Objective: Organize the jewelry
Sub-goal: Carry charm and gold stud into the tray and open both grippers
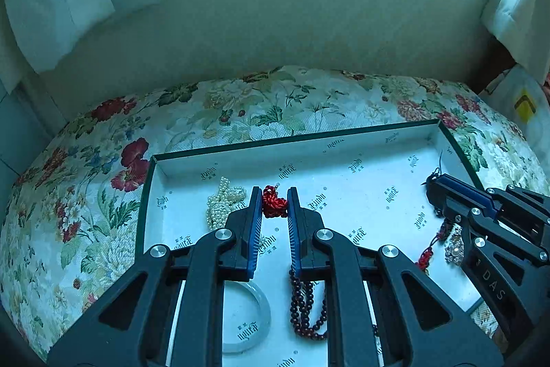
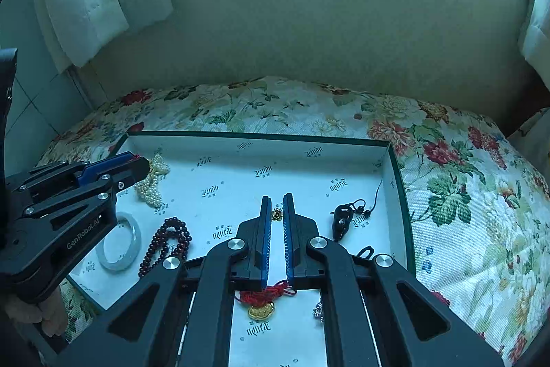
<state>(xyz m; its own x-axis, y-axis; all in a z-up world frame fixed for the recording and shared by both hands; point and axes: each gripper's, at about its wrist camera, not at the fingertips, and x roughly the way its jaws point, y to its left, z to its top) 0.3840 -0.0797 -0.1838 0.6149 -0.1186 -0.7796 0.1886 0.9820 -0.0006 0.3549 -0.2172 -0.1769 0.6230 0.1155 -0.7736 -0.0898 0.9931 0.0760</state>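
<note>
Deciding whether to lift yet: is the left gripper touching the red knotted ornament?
Touching. In the left wrist view the left gripper has the red knotted ornament between its fingertips, red cord pressed against both blue pads with no gap showing on either side.

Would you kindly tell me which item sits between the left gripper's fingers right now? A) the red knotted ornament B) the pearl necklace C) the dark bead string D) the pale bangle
A: the left gripper has the red knotted ornament between its fingers, while the pearls, bangle and beads lie apart in the tray.

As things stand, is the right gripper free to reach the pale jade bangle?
Probably not directly: the left gripper hangs over the pale jade bangle, and the dark red bead strand lies between it and the right gripper.
</note>
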